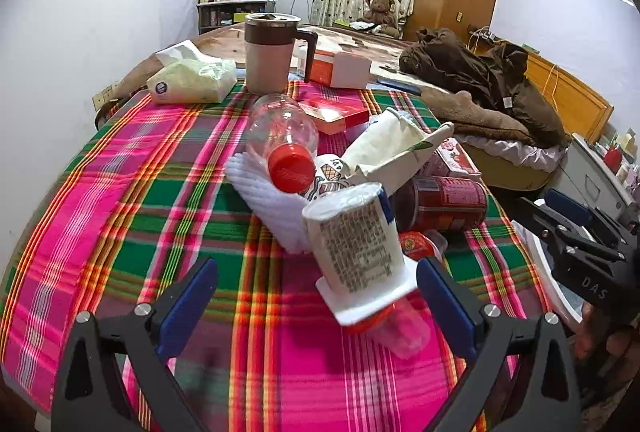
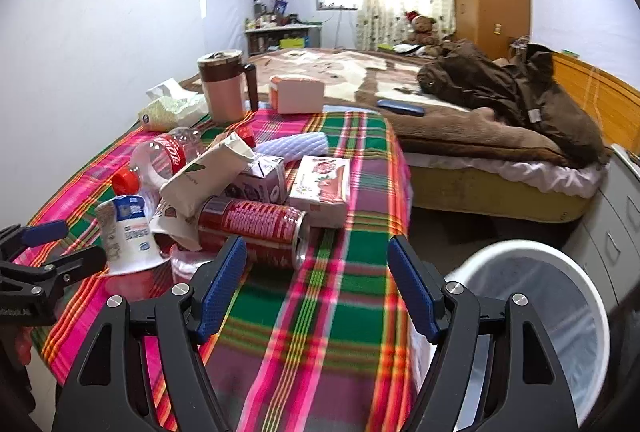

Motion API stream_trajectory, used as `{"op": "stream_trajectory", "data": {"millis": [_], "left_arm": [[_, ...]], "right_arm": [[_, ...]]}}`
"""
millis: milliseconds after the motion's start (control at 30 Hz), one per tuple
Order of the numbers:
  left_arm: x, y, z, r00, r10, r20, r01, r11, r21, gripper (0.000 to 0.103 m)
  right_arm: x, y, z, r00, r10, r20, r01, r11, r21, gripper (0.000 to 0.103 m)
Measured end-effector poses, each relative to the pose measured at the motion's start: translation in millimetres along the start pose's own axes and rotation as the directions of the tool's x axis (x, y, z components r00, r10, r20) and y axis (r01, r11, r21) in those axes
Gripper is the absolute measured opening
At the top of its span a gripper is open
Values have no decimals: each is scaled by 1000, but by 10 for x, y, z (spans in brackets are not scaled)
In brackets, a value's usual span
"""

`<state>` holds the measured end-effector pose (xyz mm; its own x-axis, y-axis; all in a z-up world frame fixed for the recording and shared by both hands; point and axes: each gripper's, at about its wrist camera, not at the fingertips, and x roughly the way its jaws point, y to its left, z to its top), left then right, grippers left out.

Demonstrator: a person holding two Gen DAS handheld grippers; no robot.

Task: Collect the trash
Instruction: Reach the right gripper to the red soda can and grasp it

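A pile of trash lies on the plaid tablecloth. It holds a clear cola bottle with a red cap, a white foam net, a crumpled paper bag, a red can on its side and small cartons. An upturned white yogurt cup stands between the fingers of my left gripper, nearer the right finger; the jaws are open and not touching it. My right gripper is open over bare cloth, its left finger just short of the can. A white bin stands on the floor, lower right.
At the table's far end stand a lidded mug, a tissue pack, a white-and-orange box and a flat red box. Beyond is a bed with a brown jacket. The table's right edge drops toward the bin.
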<state>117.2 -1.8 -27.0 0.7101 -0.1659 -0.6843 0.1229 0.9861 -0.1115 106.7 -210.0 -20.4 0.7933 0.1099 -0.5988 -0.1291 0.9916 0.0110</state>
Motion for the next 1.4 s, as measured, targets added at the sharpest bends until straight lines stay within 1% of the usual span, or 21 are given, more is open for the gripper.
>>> {"op": "stream_trajectory", "data": {"millis": [33, 67, 133, 233, 333, 400, 433, 533, 633, 700, 833, 900, 1033, 1067, 1133, 1233, 1300, 1333, 1367, 1400], "left_arm": [[40, -11, 12, 1000, 3, -10, -3, 1000, 5, 95], [85, -24, 25, 1000, 0, -25, 0, 1000, 10, 89], [167, -40, 55, 998, -12, -54, 13, 1000, 7, 88], [259, -72, 96, 997, -17, -71, 18, 1000, 9, 87], [347, -49, 121, 995, -30, -97, 29, 1000, -12, 75], [370, -22, 120, 995, -17, -103, 16, 1000, -9, 73], [380, -7, 116, 994, -13, -111, 12, 1000, -10, 70], [405, 52, 117, 991, -38, -132, 34, 999, -31, 64], [387, 119, 97, 992, -17, -128, 13, 999, -32, 63], [363, 175, 81, 992, -14, -129, 8, 999, -42, 63], [341, 298, 62, 992, 25, -127, -31, 998, -48, 63], [327, 354, 53, 991, 38, -130, -44, 998, -44, 63], [300, 450, 34, 990, 53, -132, -60, 997, -50, 63], [287, 474, 31, 990, 55, -128, -62, 996, -56, 63], [269, 506, 27, 991, 60, -123, -68, 996, -60, 63], [291, 541, 32, 990, 57, -128, -66, 995, -69, 63], [291, 541, 23, 990, 55, -129, -65, 996, -69, 63], [289, 536, 17, 990, 57, -129, -66, 996, -65, 63], [290, 531, 11, 990, 60, -130, -69, 996, -61, 63], [290, 534, 2, 989, 62, -133, -70, 996, -58, 63]], "right_arm": [[58, 7, 13, 1000, 4, -12, -4, 1000, -14, 74], [86, 16, 27, 1000, 3, -19, -4, 1000, -20, 74], [132, 17, 49, 999, 16, -30, -17, 999, -32, 74], [189, 14, 103, 998, 51, -38, -52, 998, -29, 74], [246, 51, 159, 995, 90, -50, -92, 994, -55, 74], [277, 109, 190, 993, 108, -56, -113, 989, -92, 74], [290, 127, 201, 992, 115, -58, -120, 987, -106, 74], [349, 154, 232, 986, 150, -75, -159, 979, -132, 74], [422, 154, 277, 978, 186, -99, -198, 971, -134, 74], [453, 167, 297, 968, 224, -117, -240, 960, -145, 74], [499, 237, 279, 953, 262, -152, -290, 936, -199, 74], [522, 263, 254, 939, 291, -185, -328, 918, -223, 74], [552, 276, 212, 931, 283, -231, -342, 896, -282, 74], [557, 279, 210, 926, 276, -258, -347, 891, -293, 74], [545, 269, 191, 919, 274, -284, -355, 887, -295, 74], [512, 231, 164, 904, 297, -307, -376, 894, -243, 74], [564, 209, 164, 884, 320, -341, -393, 903, -172, 74], [582, 200, 161, 881, 324, -344, -391, 909, -147, 74], [606, 182, 170, 886, 320, -336, -378, 917, -123, 74], [635, 172, 177, 896, 304, -325, -355, 928, -111, 74]]}}
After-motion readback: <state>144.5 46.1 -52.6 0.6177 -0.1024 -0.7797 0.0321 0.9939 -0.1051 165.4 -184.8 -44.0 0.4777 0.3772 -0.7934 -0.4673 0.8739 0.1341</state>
